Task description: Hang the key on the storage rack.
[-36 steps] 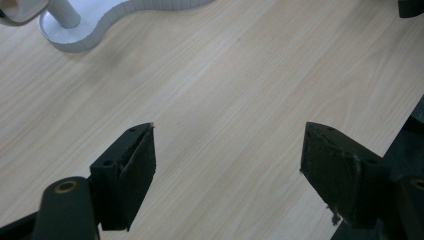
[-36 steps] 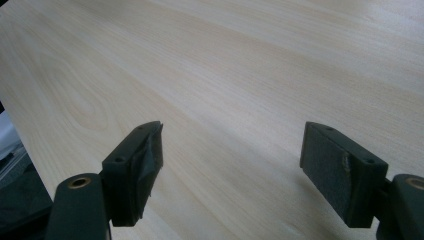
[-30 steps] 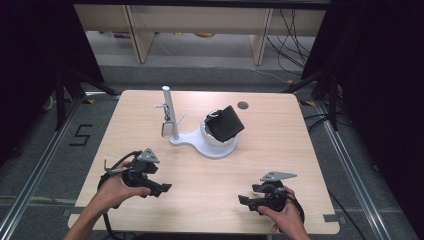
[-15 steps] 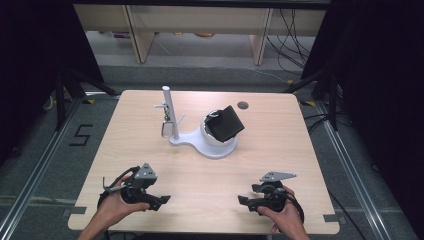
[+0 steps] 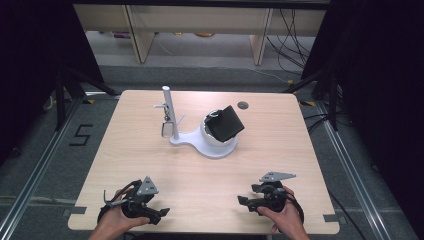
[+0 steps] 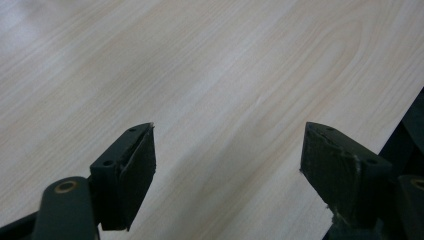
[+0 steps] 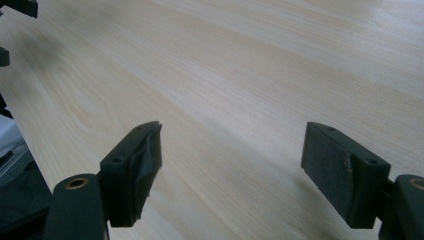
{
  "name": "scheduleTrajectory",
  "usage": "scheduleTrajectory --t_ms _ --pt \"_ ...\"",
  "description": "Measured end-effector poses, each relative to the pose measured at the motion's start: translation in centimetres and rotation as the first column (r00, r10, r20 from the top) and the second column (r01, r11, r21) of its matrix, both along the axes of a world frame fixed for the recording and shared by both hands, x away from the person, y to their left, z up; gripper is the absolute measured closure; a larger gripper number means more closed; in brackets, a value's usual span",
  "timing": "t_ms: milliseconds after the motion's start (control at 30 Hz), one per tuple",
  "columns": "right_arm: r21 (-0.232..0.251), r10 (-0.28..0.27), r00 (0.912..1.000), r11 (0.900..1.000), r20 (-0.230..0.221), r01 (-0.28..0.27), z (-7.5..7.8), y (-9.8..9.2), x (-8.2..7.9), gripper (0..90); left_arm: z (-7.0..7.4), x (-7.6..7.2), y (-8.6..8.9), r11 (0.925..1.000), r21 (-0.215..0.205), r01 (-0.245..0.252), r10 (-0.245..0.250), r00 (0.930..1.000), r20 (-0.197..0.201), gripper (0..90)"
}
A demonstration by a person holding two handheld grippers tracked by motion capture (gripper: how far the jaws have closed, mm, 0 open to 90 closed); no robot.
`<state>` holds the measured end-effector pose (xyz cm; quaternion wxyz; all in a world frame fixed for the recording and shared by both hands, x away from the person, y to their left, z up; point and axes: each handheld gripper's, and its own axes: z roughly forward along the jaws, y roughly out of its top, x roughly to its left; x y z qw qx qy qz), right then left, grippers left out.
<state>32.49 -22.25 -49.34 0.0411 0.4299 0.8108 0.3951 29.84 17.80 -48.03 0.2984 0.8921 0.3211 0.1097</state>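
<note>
Left gripper (image 5: 161,214): sat at the near left corner of the table (image 5: 270,127), held in the person's left hand (image 5: 116,221); jaws stood wide apart with nothing between them (bare wood grain seen past both pads in the left gripper view (image 6: 227,165)).
Right gripper (image 5: 243,202): sat near the near right edge, held in the right hand (image 5: 282,216); jaws likewise wide, empty, over bare tabletop in the right gripper view (image 7: 231,172).
Grippers to each other: well apart, tips pointed inward.
White stand (image 5: 202,142): well ahead of both sets of fingertips, around the table's middle; upright post (image 5: 170,112) on its left part, rounded base on its right.
Black block (image 5: 226,123): rested tilted on the rounded base.
Small metal piece (image 5: 166,125): hung beside the post; detail too small to tell.
Dark round hole (image 5: 243,105): beyond the stand, toward the far edge.
</note>
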Motion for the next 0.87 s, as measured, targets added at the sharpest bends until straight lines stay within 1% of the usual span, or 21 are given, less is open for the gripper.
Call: scheduleTrajectory --t_ms 33,67,100,133,233,267,333,367,400,433,467,533,600,633,667,700,733,767,800,833,867 --pt "0.013 -0.006 0.9997 1.000 -0.022 0.006 0.0 0.1 -0.1 25.0 -0.1 -0.3 0.0 0.9999 -0.013 -0.009 0.009 0.9999 -0.007 21.8" --pt "0.012 -0.007 0.9997 1.000 -0.024 0.007 0.0 0.2 -0.1 24.9 -0.2 -0.5 0.0 0.9997 -0.020 -0.010 0.010 0.9999 -0.008 21.8" --pt "0.013 -0.002 0.9997 1.000 -0.024 0.002 0.0 0.2 -0.1 24.6 -0.4 -0.8 0.0 0.9998 -0.019 -0.009 0.009 0.9999 0.005 21.8" --pt "0.013 -0.002 0.9997 1.000 -0.024 0.002 0.0 0.2 -0.1 24.6 -0.4 -0.8 0.0 0.9999 -0.010 0.004 -0.004 1.0000 0.002 21.8" --pt "0.016 -0.008 0.9994 1.000 -0.034 0.009 0.1 0.2 -0.2 23.9 -0.8 -1.2 -0.2 0.9996 -0.023 -0.013 0.013 0.9999 -0.003 21.7" --pt "0.016 -0.008 0.9994 1.000 -0.034 0.009 0.1 0.2 -0.2 23.9 -0.9 -1.3 -0.3 0.9999 -0.017 0.002 -0.002 0.9999 -0.010 21.7" --pt "0.014 -0.005 0.9997 1.000 -0.024 0.005 0.1 0.2 -0.1 23.5 -1.2 -1.5 -0.4 0.9998 -0.020 -0.001 0.000 0.9998 -0.022 21.5" --pt "0.027 0.005 0.9999 1.000 -0.013 -0.004 0.0 0.2 -0.1 23.0 -1.1 -1.4 -0.4 0.9999 -0.009 0.013 -0.013 0.9998 -0.014 21.2" --pt "0.027 0.005 0.9999 1.000 -0.013 -0.004 0.0 0.2 -0.1 23.0 -1.2 -1.5 -0.4 0.9998 -0.019 0.004 -0.005 0.9999 -0.011 21.2" --pt "0.010 -0.006 0.9998 1.000 -0.020 0.006 0.1 0.2 -0.1 21.8 -1.2 -1.5 -0.4 0.9997 -0.024 0.002 -0.003 0.9999 -0.015 20.7" --pt "0.010 -0.006 0.9998 1.000 -0.020 0.006 0.1 0.2 -0.1 21.8 -1.2 -1.5 -0.4 0.9996 -0.026 -0.008 0.007 0.9998 -0.021 20.7" --pt "0.011 0.006 0.9998 1.000 -0.021 -0.006 0.0 0.2 -0.1 21.7 -1.2 -1.4 -0.3 0.9999 -0.015 0.005 -0.005 0.9999 -0.009 20.2" --pt "0.026 0.002 0.9997 1.000 -0.026 -0.001 0.0 0.3 -0.1 21.7 -1.3 -1.4 -0.3 0.9999 -0.010 0.006 -0.006 0.9998 -0.016 20.3" --pt "0.019 0.009 0.9998 1.000 -0.016 -0.009 0.0 0.2 -0.1 21.7 -1.4 -1.5 -0.3 0.9999 -0.015 -0.004 0.004 0.9996 -0.029 20.2" --pt "0.019 0.009 0.9998 1.000 -0.016 -0.009 0.0 0.2 -0.1 21.7 -1.4 -1.5 -0.3 0.9999 -0.015 -0.004 0.004 0.9996 -0.029 20.1" --pt "0.027 -0.002 0.9995 1.000 -0.033 0.003 0.0 0.4 -0.2 21.7 -1.4 -1.4 -0.2 0.9999 -0.008 0.011 -0.011 0.9998 -0.018 20.1" --pt "0.028 -0.004 0.9995 1.000 -0.033 0.005 0.0 0.4 -0.2 21.8 -1.5 -1.4 -0.3 0.9999 -0.016 0.002 -0.002 0.9998 -0.021 20.1" --pt "0.019 0.008 0.9998 1.000 -0.017 -0.008 -0.1 0.3 -0.1 21.7 -1.5 -1.3 -0.2 0.9999 -0.007 0.011 -0.012 0.9998 -0.015 19.8" --pt "0.019 0.008 0.9998 1.000 -0.017 -0.008 -0.1 0.3 -0.1 21.7 -1.5 -1.3 -0.2 0.9999 -0.007 0.011 -0.012 0.9998 -0.015 19.6" --pt "0.030 -0.008 0.9991 1.000 -0.041 0.009 0.0 0.4 -0.2 21.7 -1.6 -1.3 -0.2 0.9999 -0.014 0.001 -0.001 1.0000 -0.008 19.6" --pt "0.030 -0.008 0.9991 1.000 -0.041 0.009 0.0 0.4 -0.2 21.7 -1.6 -1.3 -0.2 0.9999 -0.014 0.001 -0.001 1.0000 -0.008 19.5"
